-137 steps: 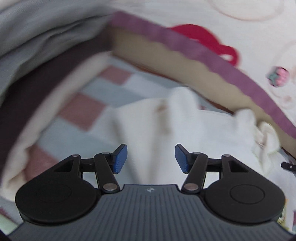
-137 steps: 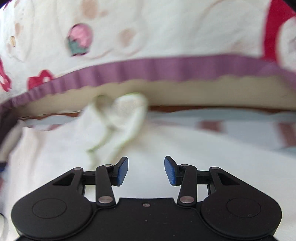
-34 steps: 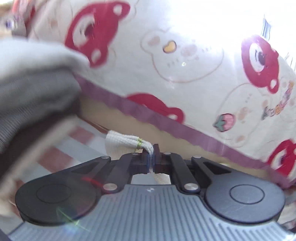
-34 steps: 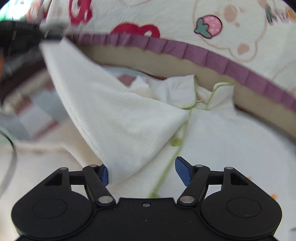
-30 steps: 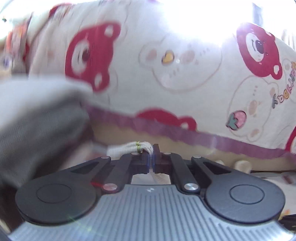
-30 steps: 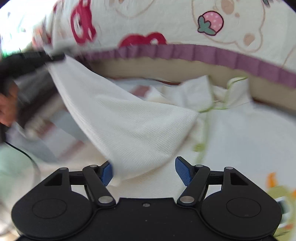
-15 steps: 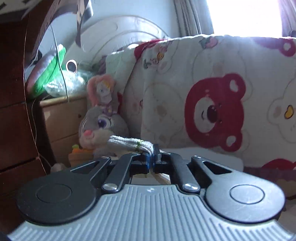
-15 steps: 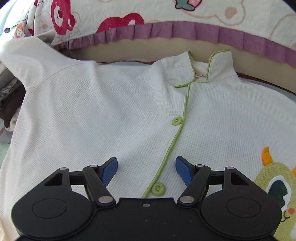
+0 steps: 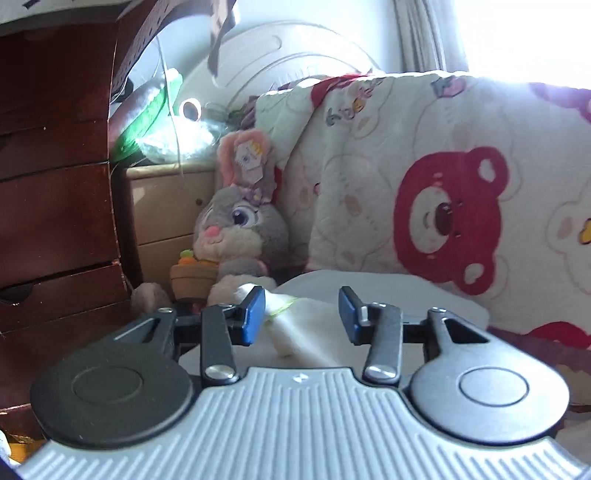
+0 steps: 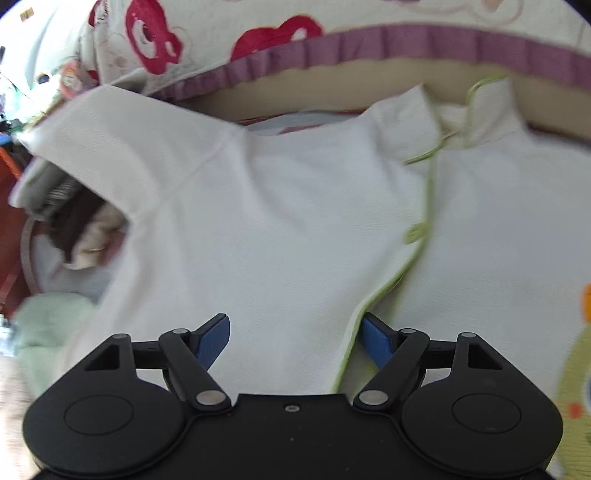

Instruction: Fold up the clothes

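One white shirt (image 10: 280, 206) with lime-green piping lies spread face up on the bed, its collar at the far side against the purple-frilled edge of a bear-print quilt (image 10: 229, 22), its left sleeve reaching out over a heap of grey and dark clothes (image 10: 62, 206) at the left. One green button (image 10: 415, 233) shows on the placket; a second cannot be made out. One folded pale-green cloth (image 10: 48, 325) sits at the near left. The right gripper (image 10: 295, 341) points down at the shirt's near front panel with its jaws spread as wide as they go, having just been opening; the fabric lies between the two blue pads (image 10: 214, 341), the right pad tucked under the piped edge, and nothing is pinched. The left gripper (image 9: 301, 314) looks nearly level toward one grey plush rabbit (image 9: 236, 236) beside a wooden dresser (image 9: 55, 206); its jaws have just been opening and now stand about halfway apart. The white sleeve cuff (image 9: 295, 325) with its green trim lies loose between the pads, close against the left one, with clear space before the right one.
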Motion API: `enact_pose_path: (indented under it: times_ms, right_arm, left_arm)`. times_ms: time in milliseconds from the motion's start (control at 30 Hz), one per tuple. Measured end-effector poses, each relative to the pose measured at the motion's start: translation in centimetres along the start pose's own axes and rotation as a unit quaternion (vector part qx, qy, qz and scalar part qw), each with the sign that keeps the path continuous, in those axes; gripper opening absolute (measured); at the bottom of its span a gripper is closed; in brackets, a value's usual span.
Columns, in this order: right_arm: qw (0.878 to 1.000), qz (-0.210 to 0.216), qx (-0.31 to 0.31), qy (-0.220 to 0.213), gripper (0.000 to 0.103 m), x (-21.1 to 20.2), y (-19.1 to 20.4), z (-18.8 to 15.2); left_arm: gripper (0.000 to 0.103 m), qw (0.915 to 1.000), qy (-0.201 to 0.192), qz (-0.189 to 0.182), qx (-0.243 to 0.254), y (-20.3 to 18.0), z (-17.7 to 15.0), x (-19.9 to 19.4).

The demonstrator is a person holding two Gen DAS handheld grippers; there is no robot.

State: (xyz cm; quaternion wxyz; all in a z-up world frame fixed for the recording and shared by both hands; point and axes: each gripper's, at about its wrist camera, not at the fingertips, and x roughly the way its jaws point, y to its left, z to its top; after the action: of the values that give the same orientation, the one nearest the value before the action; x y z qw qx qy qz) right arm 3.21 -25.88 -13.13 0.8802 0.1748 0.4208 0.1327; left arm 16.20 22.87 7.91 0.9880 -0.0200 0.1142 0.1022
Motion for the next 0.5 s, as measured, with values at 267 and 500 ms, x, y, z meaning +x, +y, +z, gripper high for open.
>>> enact_pose_path:
  times_ms: [267,500]
  right_arm:
    - [0.999,0.010,0.035,-0.033,0.081,-1.8,-2.1,5.1]
    - [0.995,-0.053,0.040,-0.073,0.081,-4.6,-7.0,11.5]
  left_arm:
    - [0.049,0.9580,0.105,-0.266,0.026,-14.2,-6.9,-2.5]
    - [0.050,0.8666,0.243,-0.415,0.133,-32.1,-13.9,1.6]
